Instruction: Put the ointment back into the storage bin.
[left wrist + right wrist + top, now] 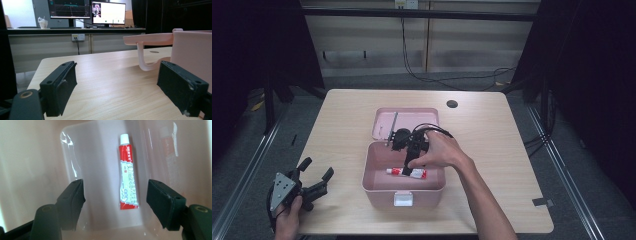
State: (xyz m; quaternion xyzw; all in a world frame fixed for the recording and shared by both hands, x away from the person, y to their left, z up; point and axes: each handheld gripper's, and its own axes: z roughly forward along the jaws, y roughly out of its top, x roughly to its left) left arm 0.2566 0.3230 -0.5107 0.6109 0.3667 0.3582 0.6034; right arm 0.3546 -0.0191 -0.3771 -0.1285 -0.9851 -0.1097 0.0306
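Observation:
A pink box (382, 196) stands open mid-table, its lid (406, 121) laid back behind it. On its floor lies a red-and-white tube (407, 172). My right gripper (410, 164) points down into the box just above the tube. In the right gripper view its jaws (115, 187) stand wide open, with the tube (128, 175) lying flat on the box floor below and between them, white cap away from me, untouched. My left gripper (318, 167) rests open at the table's front left corner. In the left gripper view, that gripper (117, 67) holds nothing, and the box wall (192, 50) is at its right.
The wooden table (492, 150) has a round cable hole (452, 104) behind the box and a small tape piece (542, 202) near its front right edge. A white latch (403, 200) sits on the box front. Monitors (107, 12) stand on a far desk.

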